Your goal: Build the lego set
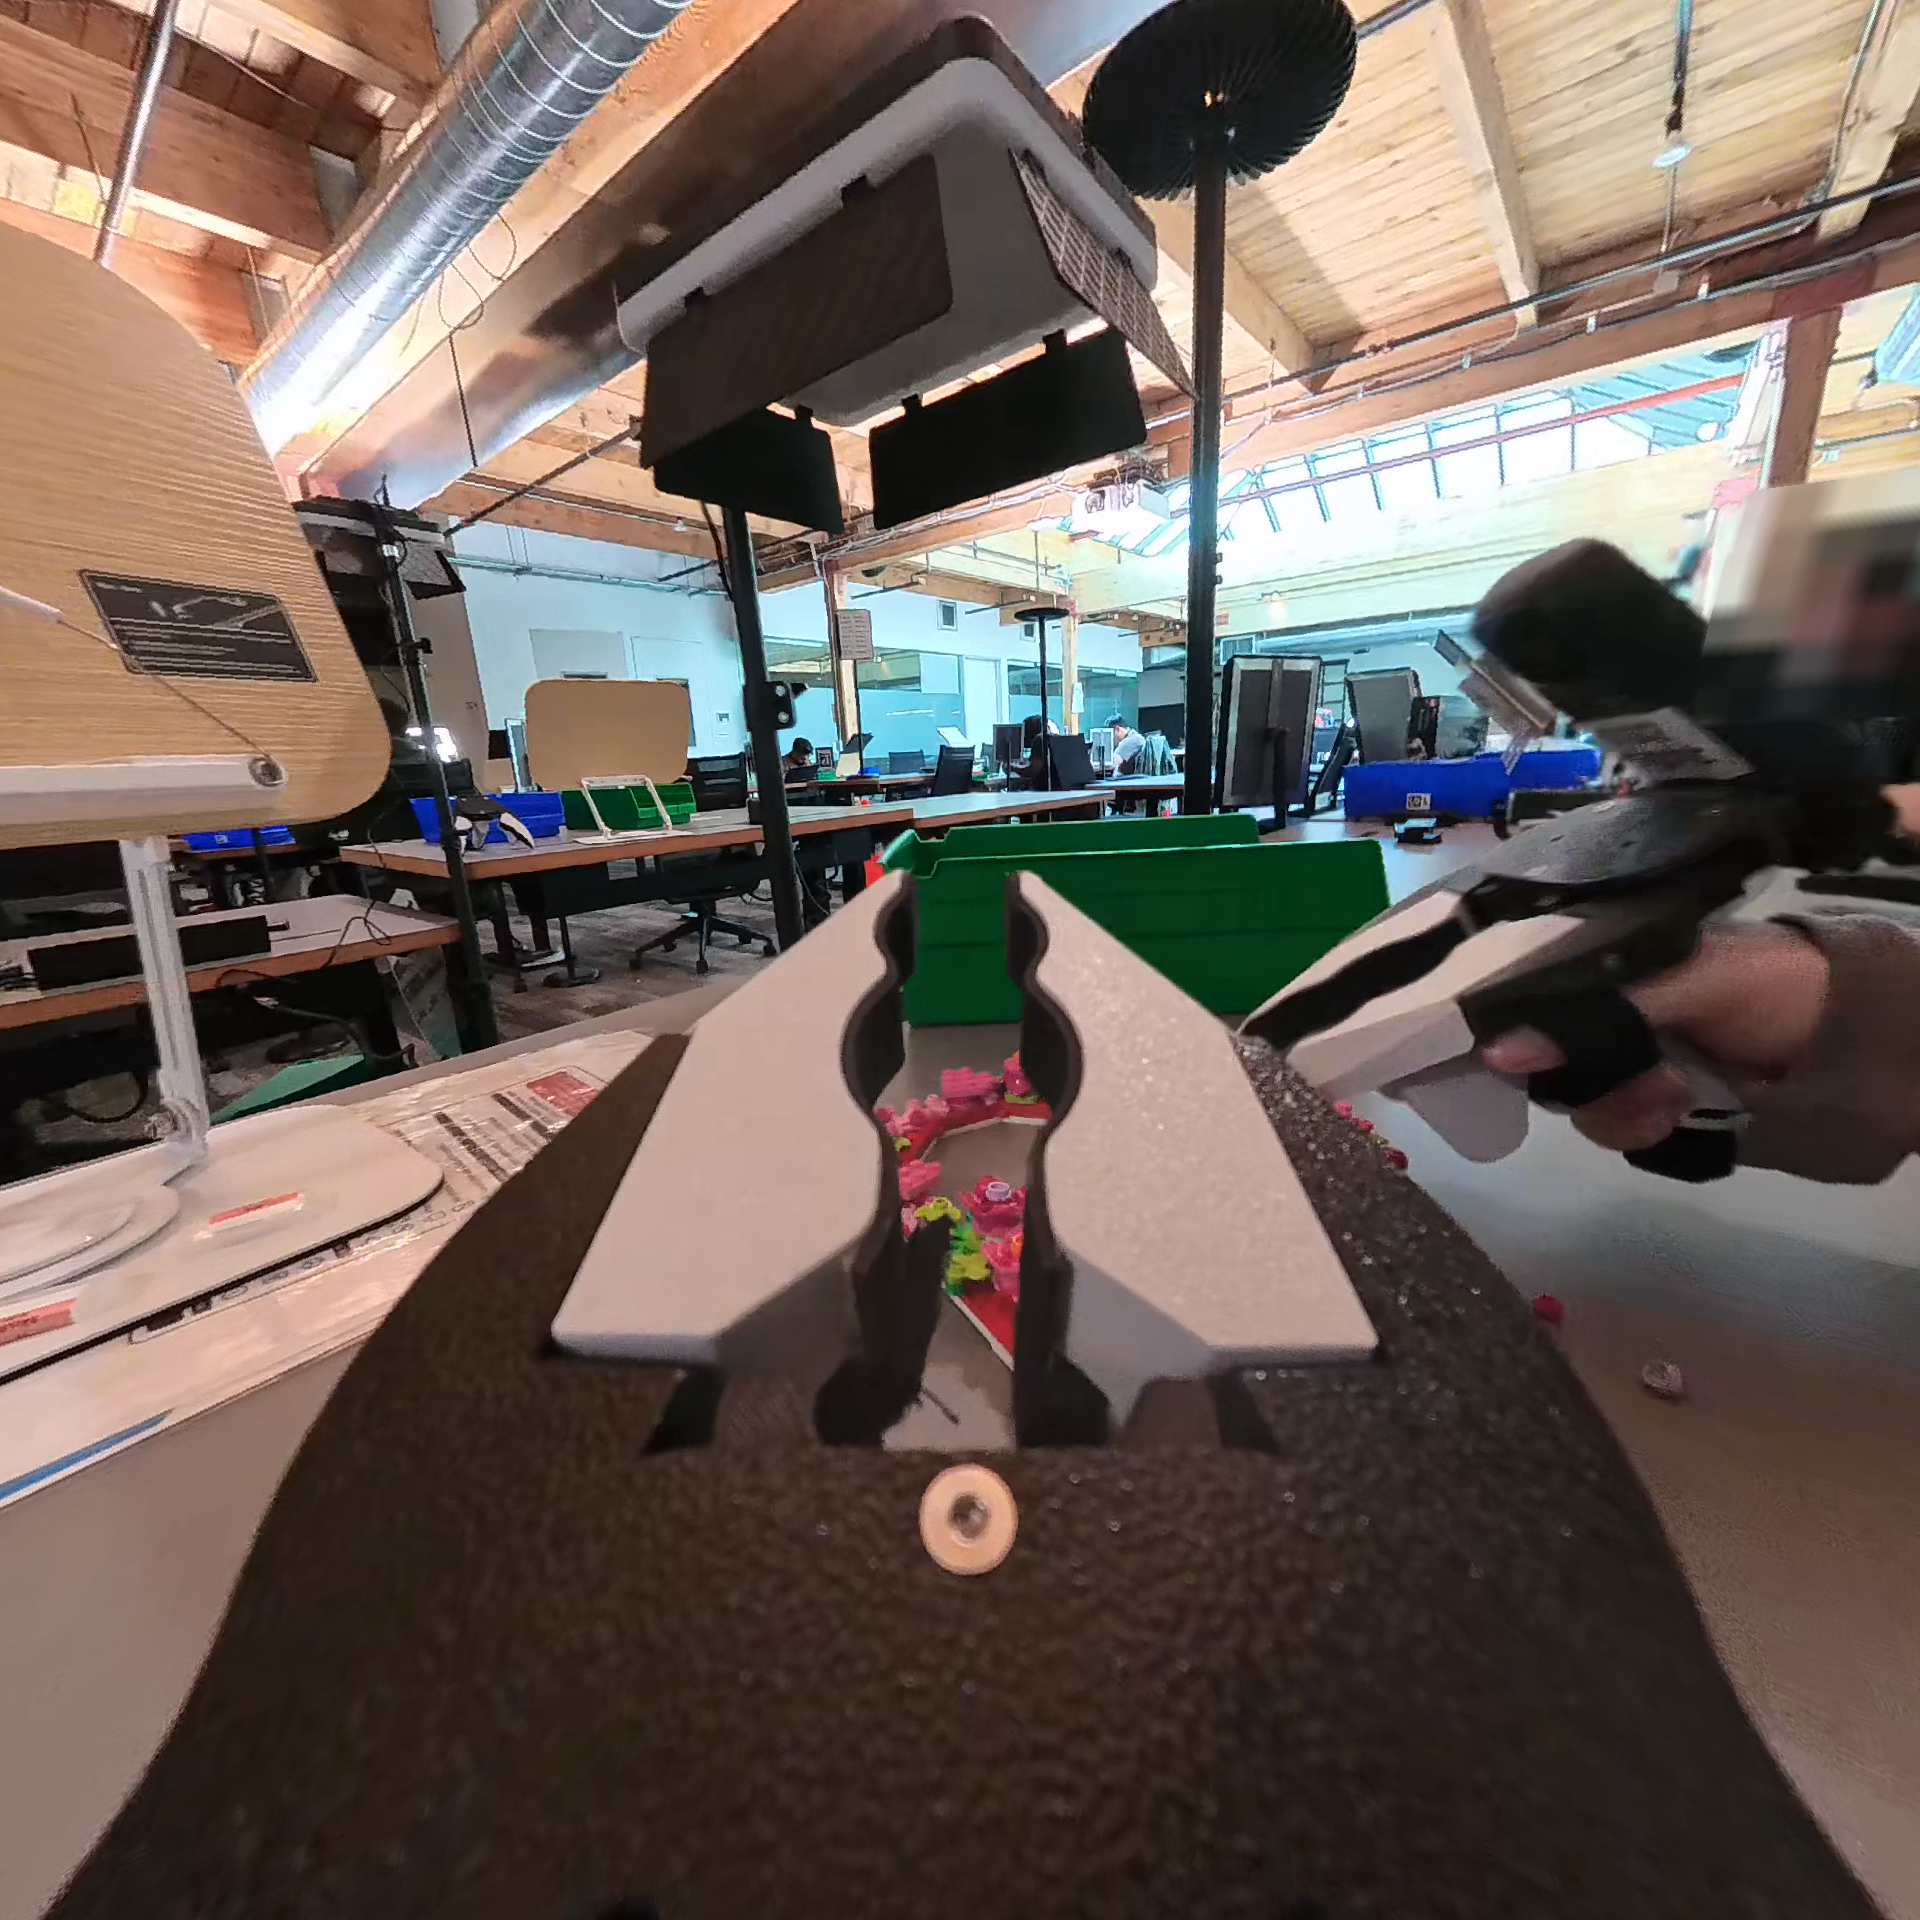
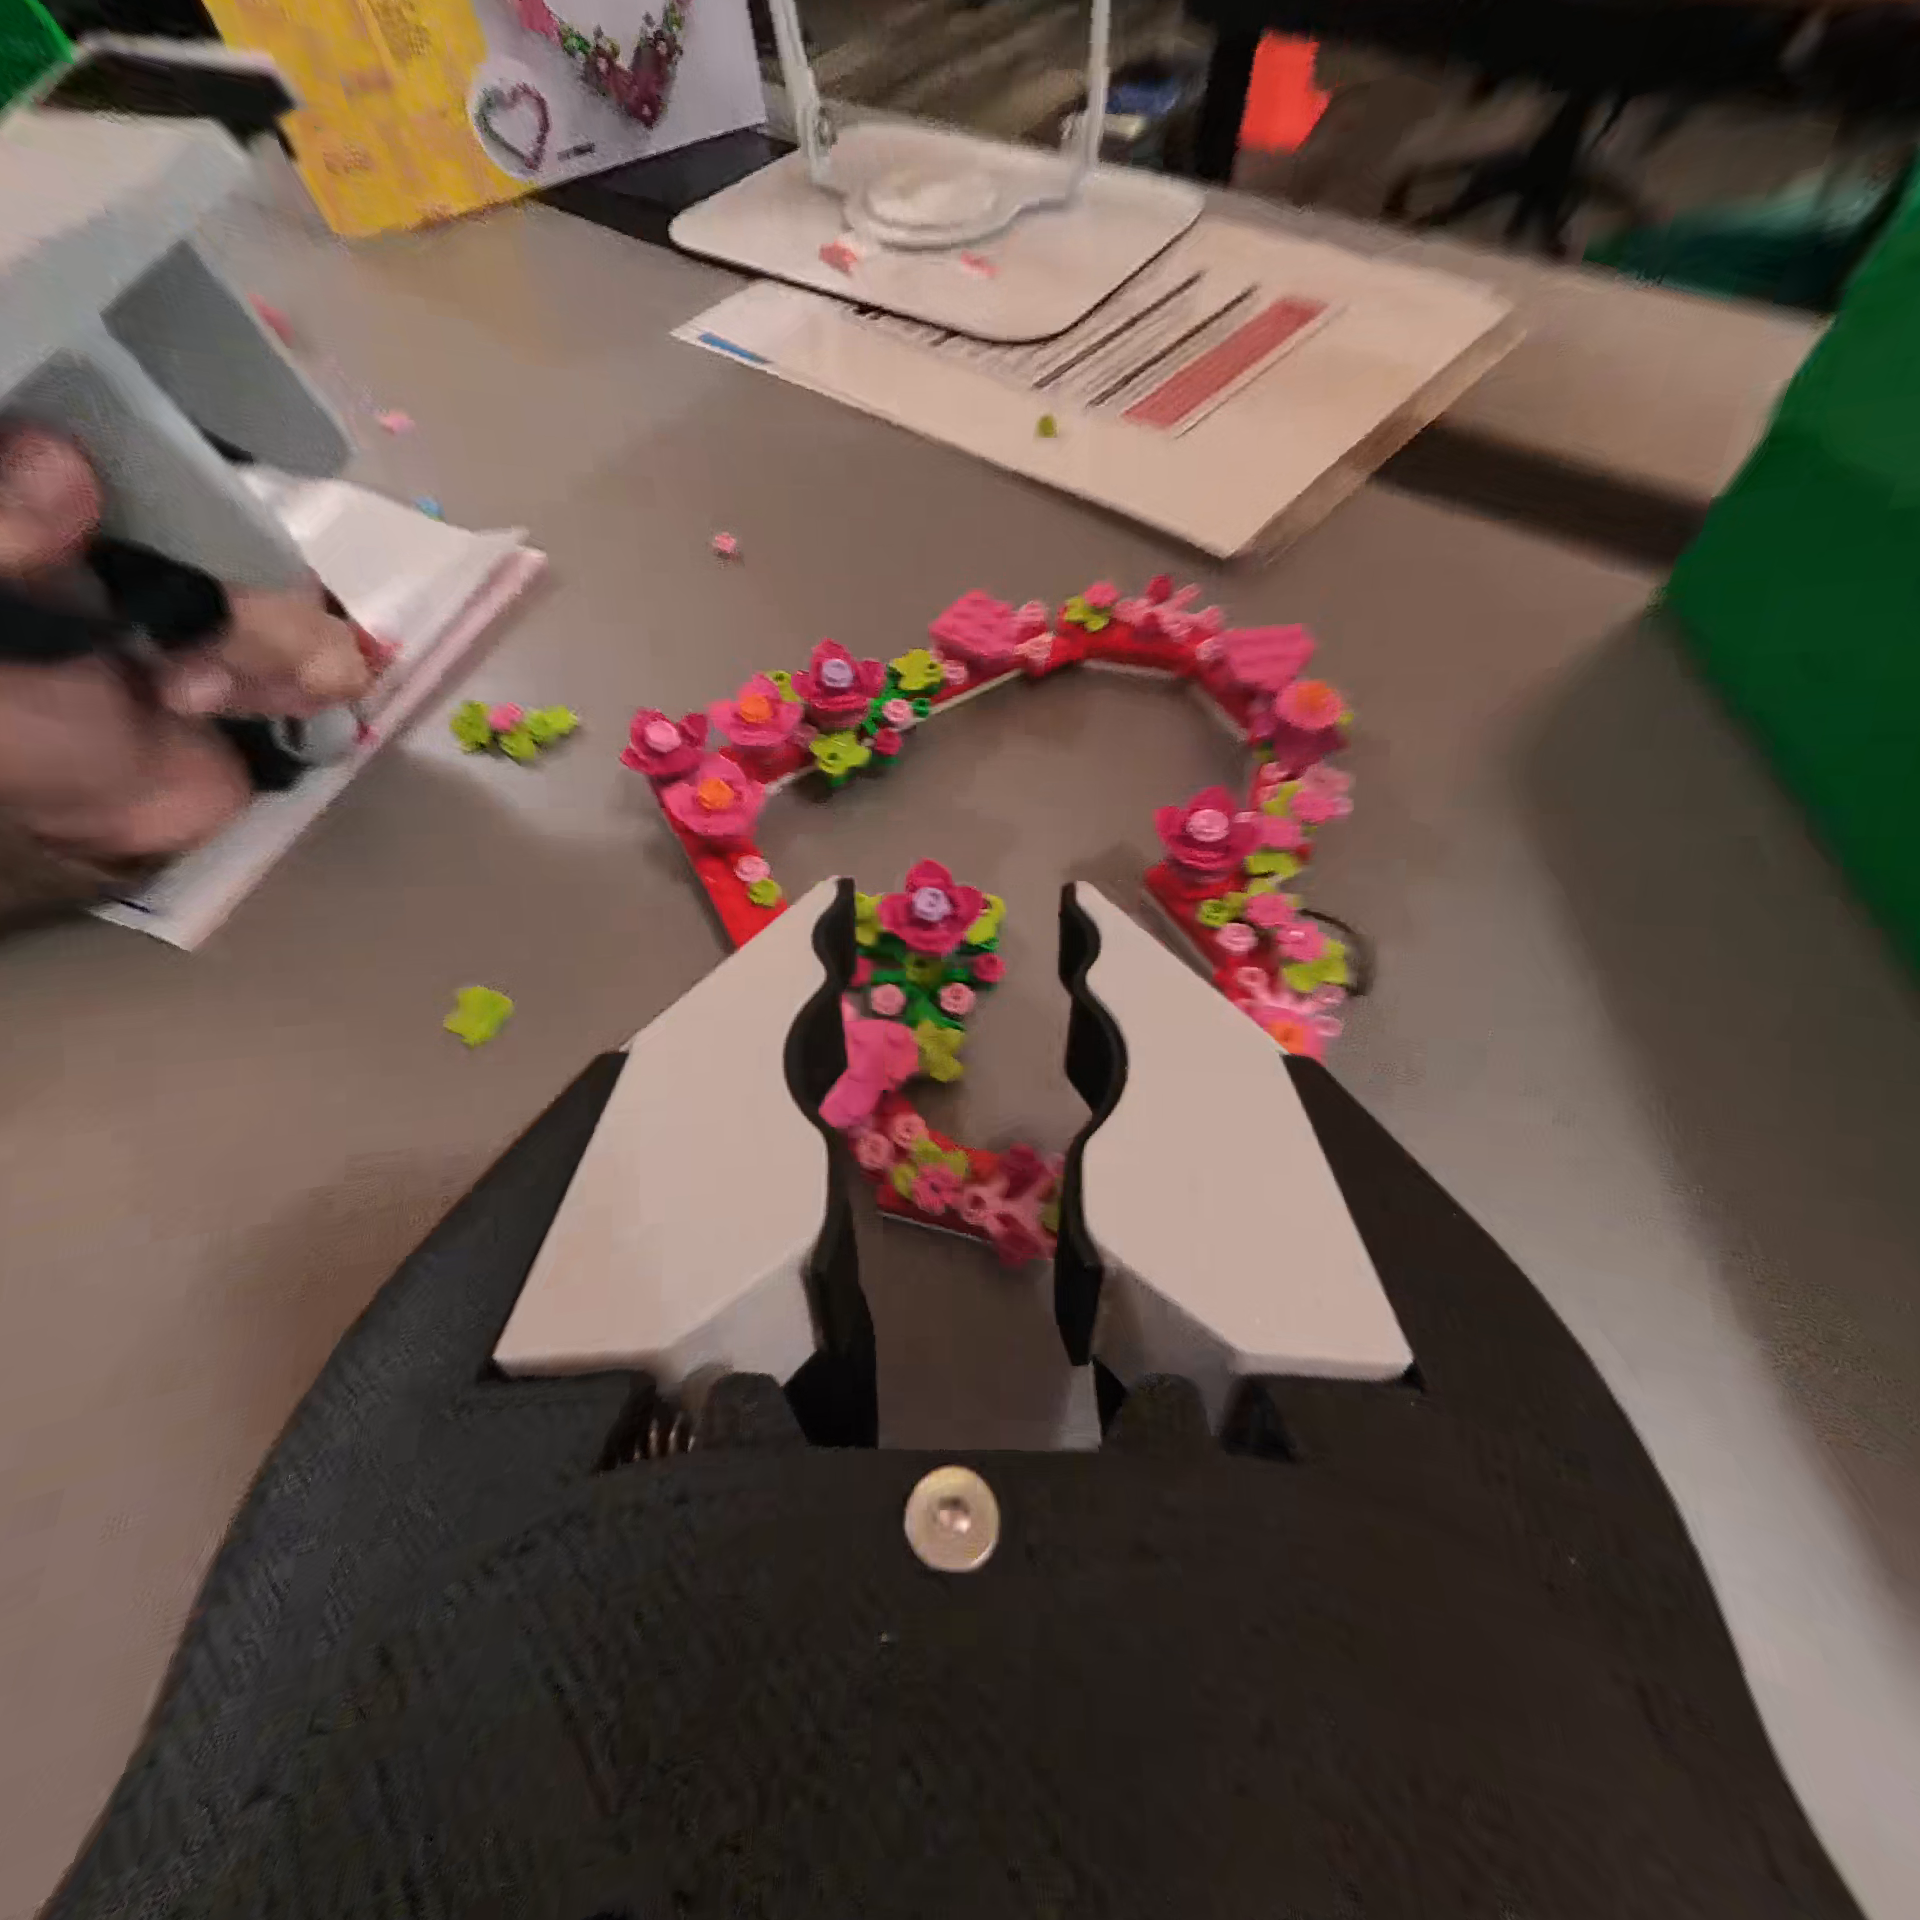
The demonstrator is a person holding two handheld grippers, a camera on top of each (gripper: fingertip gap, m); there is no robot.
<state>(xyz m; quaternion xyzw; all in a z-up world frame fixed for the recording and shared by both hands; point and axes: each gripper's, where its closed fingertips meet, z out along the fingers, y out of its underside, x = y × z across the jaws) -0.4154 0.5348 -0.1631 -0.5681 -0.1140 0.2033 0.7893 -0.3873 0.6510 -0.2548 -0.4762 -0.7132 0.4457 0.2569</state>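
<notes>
Red heart-shaped lego frame (image 2: 1091,665), covered in pink and magenta brick flowers with lime-green leaves, lies flat on the grey table (image 2: 520,1143). It sits right under the right claw (image 2: 951,899), whose white fingers with black wavy pads are spread, nothing pinched. One magenta flower (image 2: 928,912) with a lilac centre shows in the gap between the tips (whether the claw touches the frame, can't tell; the picture is motion-blurred).

Left claw (image 1: 961,883) is low over the same frame (image 1: 951,1117), pointed almost level across the table. Its fingers are parted too, a narrower gap, nothing held between the pads.

In the left wrist view the right claw (image 1: 1262,1023) comes in from the right, held in a hand (image 1: 1704,1049) wearing a black finger strap. In the right wrist view the left claw body is at the left edge, held by a blurred hand (image 2: 114,707).

Loose bits on the table left of the frame: lime-green leaf piece (image 2: 478,1013), small cluster of green leaves with a pink stud (image 2: 514,724), tiny pink stud (image 2: 724,544).

Around them:
- white open instruction booklet (image 2: 416,623), at the left
- yellow and white lego box (image 2: 436,94), far left corner
- white lamp base (image 2: 956,239) resting on printed paper sheets (image 2: 1195,416)
- green plastic bin (image 1: 1143,925), beyond the frame
</notes>
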